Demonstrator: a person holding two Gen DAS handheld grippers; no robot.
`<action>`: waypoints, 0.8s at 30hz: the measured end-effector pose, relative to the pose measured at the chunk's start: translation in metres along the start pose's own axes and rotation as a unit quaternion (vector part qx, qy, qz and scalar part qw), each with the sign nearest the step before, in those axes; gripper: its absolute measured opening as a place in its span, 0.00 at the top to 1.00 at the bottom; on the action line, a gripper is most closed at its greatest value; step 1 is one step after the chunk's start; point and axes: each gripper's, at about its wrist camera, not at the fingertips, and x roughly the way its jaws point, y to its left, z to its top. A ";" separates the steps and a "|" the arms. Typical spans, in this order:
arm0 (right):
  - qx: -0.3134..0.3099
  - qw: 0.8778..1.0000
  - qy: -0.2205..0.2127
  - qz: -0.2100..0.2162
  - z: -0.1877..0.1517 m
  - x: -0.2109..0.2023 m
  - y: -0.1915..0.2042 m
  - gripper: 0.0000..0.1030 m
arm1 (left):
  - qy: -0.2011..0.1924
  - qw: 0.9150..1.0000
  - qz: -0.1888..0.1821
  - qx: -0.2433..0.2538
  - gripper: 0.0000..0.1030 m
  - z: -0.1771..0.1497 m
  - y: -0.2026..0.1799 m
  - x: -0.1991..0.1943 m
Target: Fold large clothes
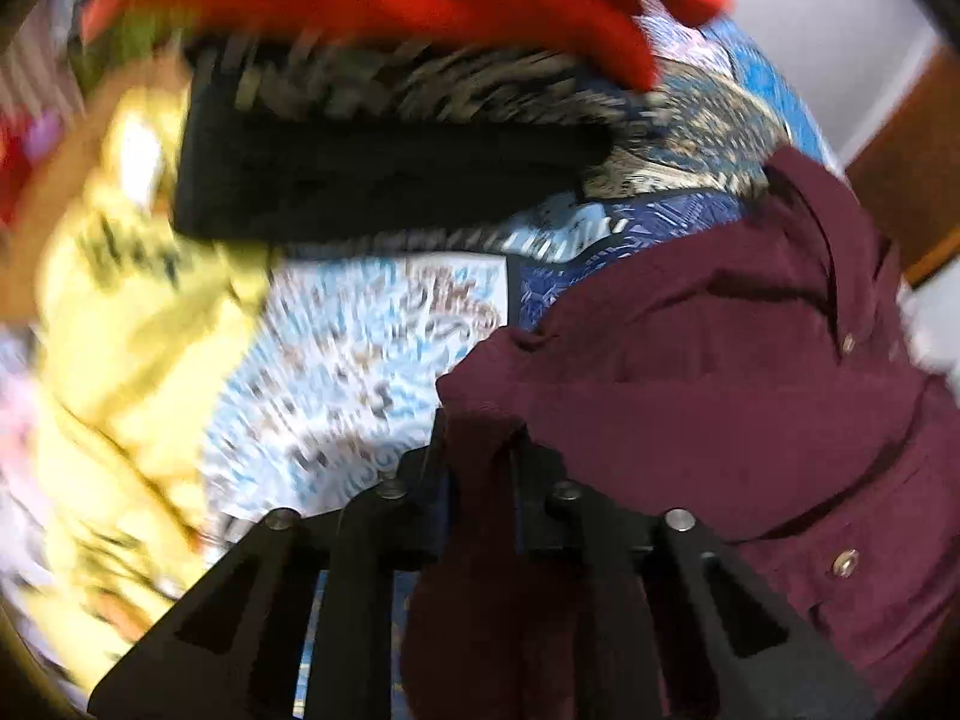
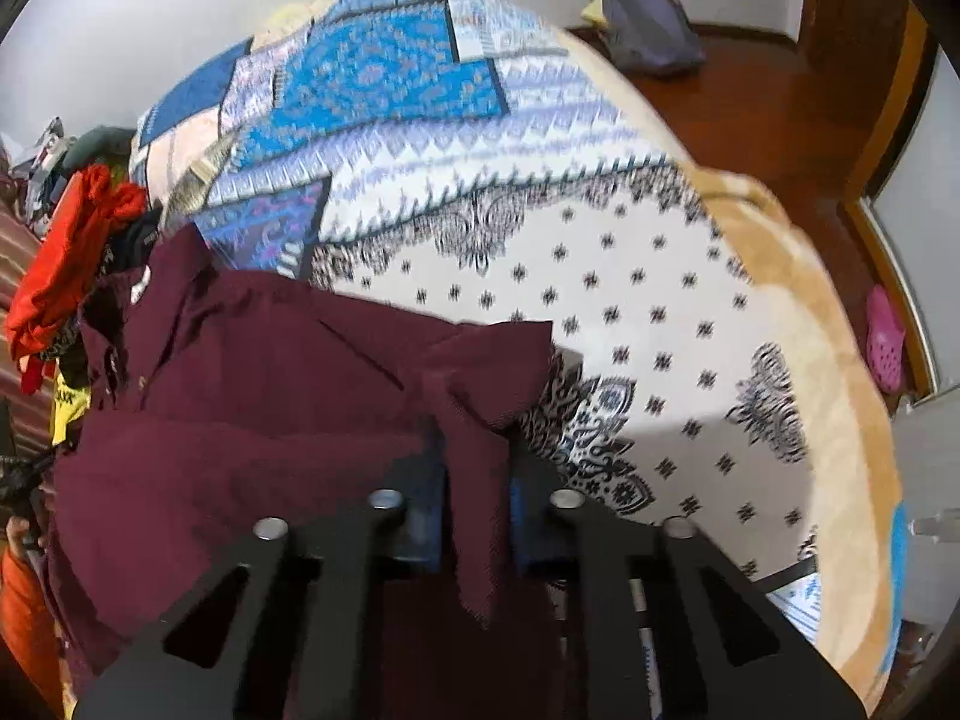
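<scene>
Between the jaws of the left gripper [image 1: 480,456] sits a pinched fold of the maroon shirt [image 1: 720,396], jaws clamped tight on the cloth. From that grip the shirt spreads away to the gripper's right and ahead, its buttoned front showing on that side. Same story on the right gripper [image 2: 474,468]: jaws closed on a bunched edge of the shirt, and from there the garment runs off to its left, toward the red garment [image 2: 72,264] heaped at the far left. So each gripper holds one end and the shirt's long axis lies between them, across the patterned bedspread [image 2: 600,252]. Ahead of the right gripper the bed lies open, and that looks like the room to spread or fold into.
</scene>
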 end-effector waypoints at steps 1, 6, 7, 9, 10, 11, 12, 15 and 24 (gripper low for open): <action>-0.009 1.000 -0.009 -0.013 0.002 -0.005 0.002 0.90 | -0.013 0.999 0.029 0.028 0.90 0.003 -0.014 -0.007; -0.060 0.994 -0.040 -0.082 0.017 -0.013 0.016 0.94 | -0.065 0.992 0.062 0.084 0.92 0.039 -0.068 -0.033; -0.059 0.993 -0.046 -0.090 0.023 -0.014 0.013 0.94 | -0.072 0.992 0.055 0.084 0.92 0.047 -0.074 -0.037; -0.049 0.992 -0.056 -0.101 0.034 -0.017 0.005 0.94 | -0.086 0.992 0.037 0.083 0.92 0.066 -0.086 -0.044; -0.045 0.992 -0.061 -0.105 0.041 -0.019 0.000 0.94 | -0.090 0.992 0.026 0.079 0.92 0.077 -0.092 -0.046; -0.044 0.991 -0.062 -0.108 0.048 -0.019 -0.004 0.94 | -0.092 0.993 0.019 0.076 0.92 0.088 -0.096 -0.045; -0.042 0.990 -0.065 -0.114 0.055 -0.019 -0.007 0.94 | -0.095 0.993 0.014 0.074 0.92 0.098 -0.099 -0.043; -0.035 0.989 -0.073 -0.128 0.074 -0.016 -0.017 0.94 | -0.106 0.992 0.016 0.073 0.92 0.119 -0.109 -0.035; -0.035 0.989 -0.053 -0.131 0.078 -0.007 -0.026 0.91 | -0.085 0.994 0.032 0.053 0.80 0.129 -0.100 -0.010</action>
